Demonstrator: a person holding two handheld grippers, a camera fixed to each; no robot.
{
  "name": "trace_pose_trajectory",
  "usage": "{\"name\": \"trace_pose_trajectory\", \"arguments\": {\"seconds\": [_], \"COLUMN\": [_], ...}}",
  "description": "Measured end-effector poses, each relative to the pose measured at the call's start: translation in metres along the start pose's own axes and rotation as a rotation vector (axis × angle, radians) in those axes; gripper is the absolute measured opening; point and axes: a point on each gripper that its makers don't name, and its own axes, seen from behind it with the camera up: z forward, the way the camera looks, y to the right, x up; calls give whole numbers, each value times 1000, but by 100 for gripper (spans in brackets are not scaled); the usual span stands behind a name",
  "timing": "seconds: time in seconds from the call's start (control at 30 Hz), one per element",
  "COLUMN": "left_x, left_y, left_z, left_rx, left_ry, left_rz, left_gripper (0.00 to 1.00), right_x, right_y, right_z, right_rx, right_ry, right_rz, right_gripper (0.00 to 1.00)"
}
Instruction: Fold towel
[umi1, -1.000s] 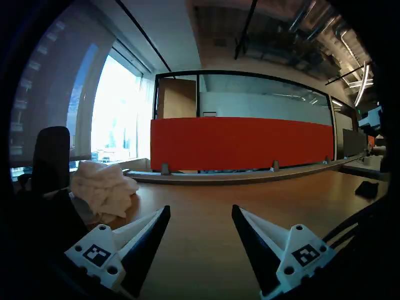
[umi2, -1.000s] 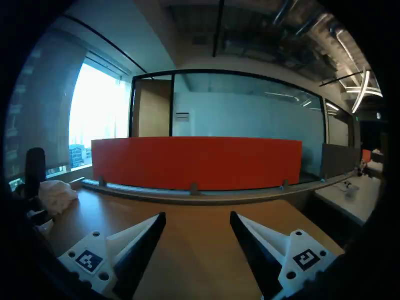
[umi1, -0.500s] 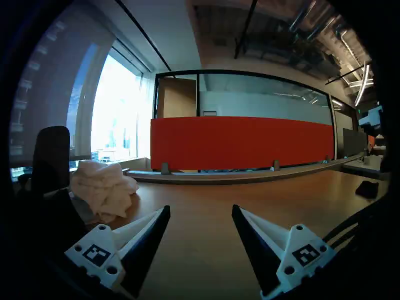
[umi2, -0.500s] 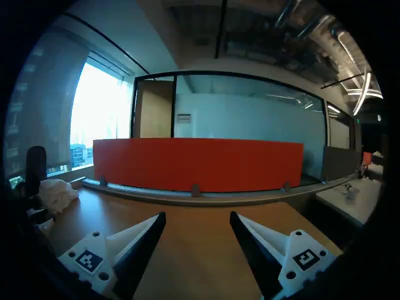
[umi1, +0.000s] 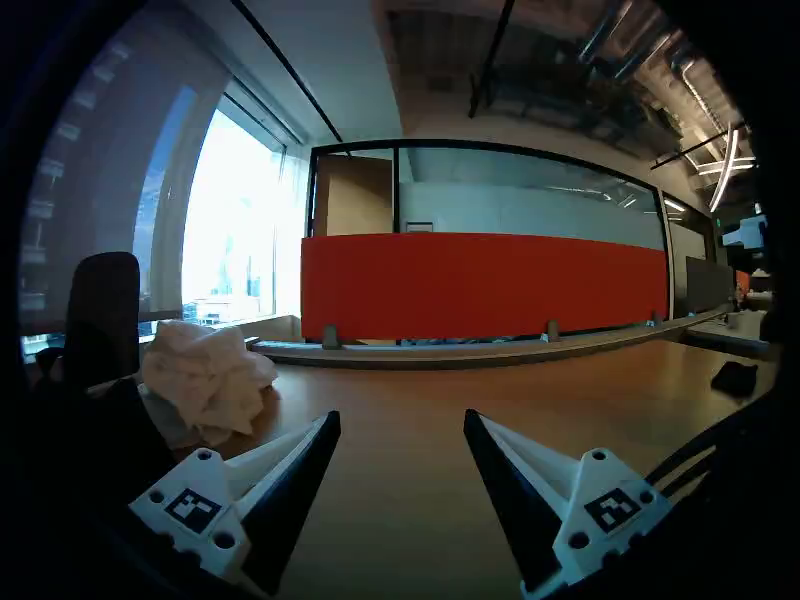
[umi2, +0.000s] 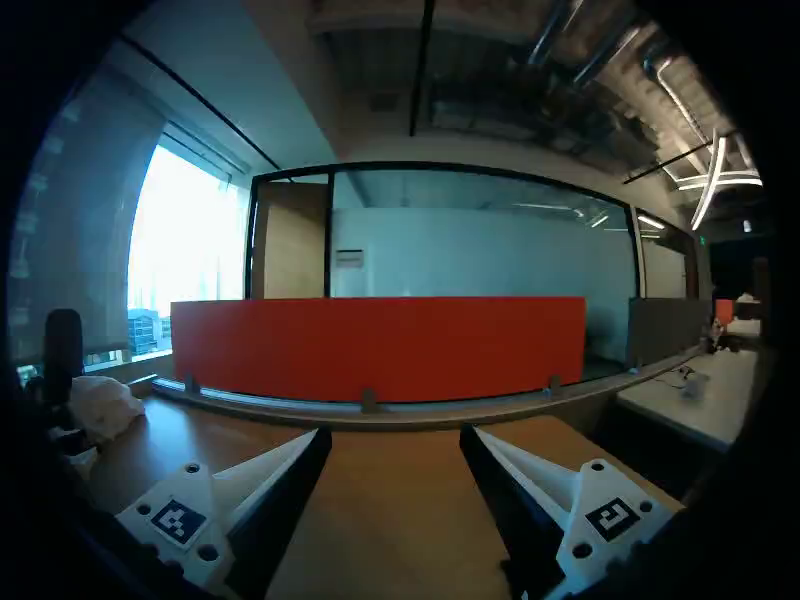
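Observation:
A crumpled white towel (umi1: 206, 374) lies in a heap on the wooden desk (umi1: 420, 400), to the left of my left gripper (umi1: 400, 428) and a short way ahead of it. That gripper is open, low over the desk, with nothing between its fingers. In the right gripper view the same towel (umi2: 100, 407) shows small at the far left. My right gripper (umi2: 395, 446) is open too and holds nothing, above the desk (umi2: 400, 500).
A red divider panel (umi1: 480, 285) runs along the desk's far edge. A dark chair back (umi1: 100, 315) stands left of the towel. A small dark object (umi1: 735, 378) lies on the desk at the right. A second white desk (umi2: 700, 390) is at the far right.
The right gripper has tilted upward and shifted a little, so the divider and towel sit lower in its view. The left gripper has hardly moved.

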Motion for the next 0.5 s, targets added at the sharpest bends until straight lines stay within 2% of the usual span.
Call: {"name": "trace_pose_trajectory", "arguments": {"seconds": [0.2, 0.37, 0.5], "left_x": [-1, -2, -2], "left_y": [0, 0, 1], "left_z": [0, 0, 0], "left_rx": [0, 0, 0], "left_ry": [0, 1, 1], "left_rz": [0, 0, 0], "left_gripper": [92, 92, 91], "right_x": [-16, -43, -66], "right_y": [-3, 2, 7], "right_z": [-4, -4, -4], "right_rx": [22, 20, 11], "right_ry": [29, 34, 32], "right_rz": [11, 42, 44], "right_gripper": [99, 99, 99]}}
